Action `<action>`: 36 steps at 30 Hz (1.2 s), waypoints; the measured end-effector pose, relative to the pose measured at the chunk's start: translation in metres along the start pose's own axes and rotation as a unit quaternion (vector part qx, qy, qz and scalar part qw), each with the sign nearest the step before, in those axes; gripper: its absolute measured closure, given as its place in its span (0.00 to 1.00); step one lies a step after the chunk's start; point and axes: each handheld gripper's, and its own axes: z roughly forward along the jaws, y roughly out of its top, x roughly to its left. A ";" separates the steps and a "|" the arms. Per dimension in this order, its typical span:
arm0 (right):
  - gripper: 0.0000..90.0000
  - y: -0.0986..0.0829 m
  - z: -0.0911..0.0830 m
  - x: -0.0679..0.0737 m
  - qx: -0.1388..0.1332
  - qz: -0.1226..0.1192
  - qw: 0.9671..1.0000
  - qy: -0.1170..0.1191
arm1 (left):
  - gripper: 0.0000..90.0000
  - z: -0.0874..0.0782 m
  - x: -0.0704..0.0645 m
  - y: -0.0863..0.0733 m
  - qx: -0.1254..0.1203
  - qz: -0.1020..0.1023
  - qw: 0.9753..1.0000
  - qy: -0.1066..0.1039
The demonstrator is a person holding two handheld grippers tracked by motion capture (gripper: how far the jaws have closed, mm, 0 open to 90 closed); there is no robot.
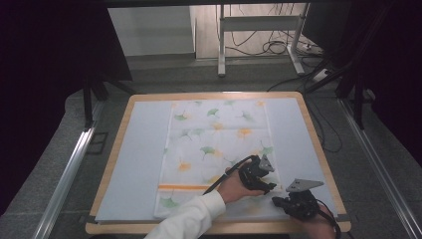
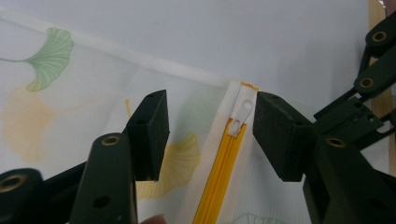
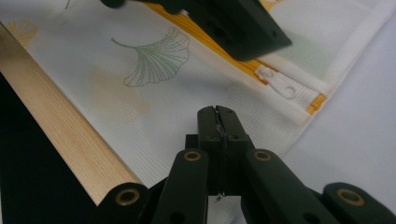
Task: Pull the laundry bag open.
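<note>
A table (image 1: 112,169) with a light wooden rim is seen from above, standing on a grey floor. Its top is covered almost fully by a pale blue-grey sheet (image 1: 139,149), so that only the wooden edge (image 3: 60,140) is left bare around it. On this sheet a white cloth bag (image 1: 219,144) is laid flat (it is printed with green and yellow ginkgo leaves). The bag is placed near the middle, a little toward the right, and its near end reaches almost to the front edge. An orange zipper (image 2: 219,177) is sewn across that near end, with a white pull tab (image 2: 243,114) at its closed end.
</note>
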 end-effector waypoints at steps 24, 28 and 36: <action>0.99 0.000 0.000 0.001 0.001 0.000 1.000 0.004 | 0.57 0.022 -0.012 0.012 0.028 0.027 0.999 0.010; 0.99 0.000 0.000 0.001 0.001 -0.002 1.000 0.003 | 0.65 0.023 -0.014 0.012 0.031 0.036 0.999 0.018; 0.99 0.000 0.001 0.001 0.001 -0.003 1.000 0.003 | 0.77 0.023 -0.012 0.012 0.033 0.024 0.999 0.002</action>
